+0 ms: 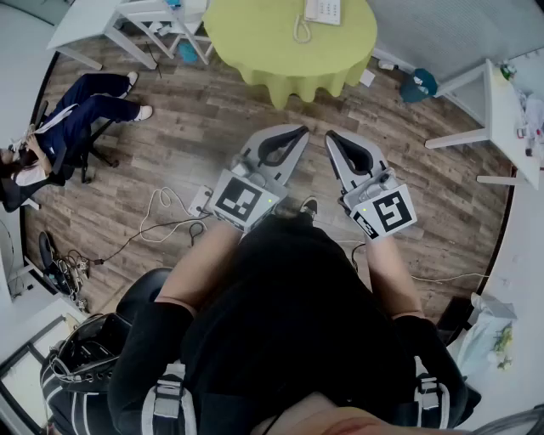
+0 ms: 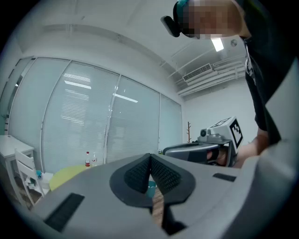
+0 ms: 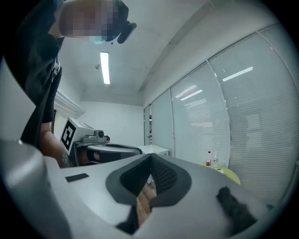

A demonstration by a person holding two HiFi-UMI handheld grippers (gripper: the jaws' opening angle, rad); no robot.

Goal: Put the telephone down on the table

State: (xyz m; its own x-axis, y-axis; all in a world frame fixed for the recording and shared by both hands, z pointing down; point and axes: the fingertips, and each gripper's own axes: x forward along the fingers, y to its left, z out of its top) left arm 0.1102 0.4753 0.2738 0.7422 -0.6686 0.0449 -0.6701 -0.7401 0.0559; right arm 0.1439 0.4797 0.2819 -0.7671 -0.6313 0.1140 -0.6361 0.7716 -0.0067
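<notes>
The white telephone sits on the round table with the yellow-green cloth at the top of the head view, its cord hanging beside it. Both grippers are held level over the wooden floor, well short of the table. My left gripper is shut with nothing between its pads. My right gripper is also shut and empty. Each gripper view shows the other gripper alongside: the right gripper and the left gripper. The table's edge lies far ahead.
A person sits on a chair at the left. White tables stand at the top left and right. A teal bin, a power strip with cables and a backpack are on the floor. Bottles stand on the round table.
</notes>
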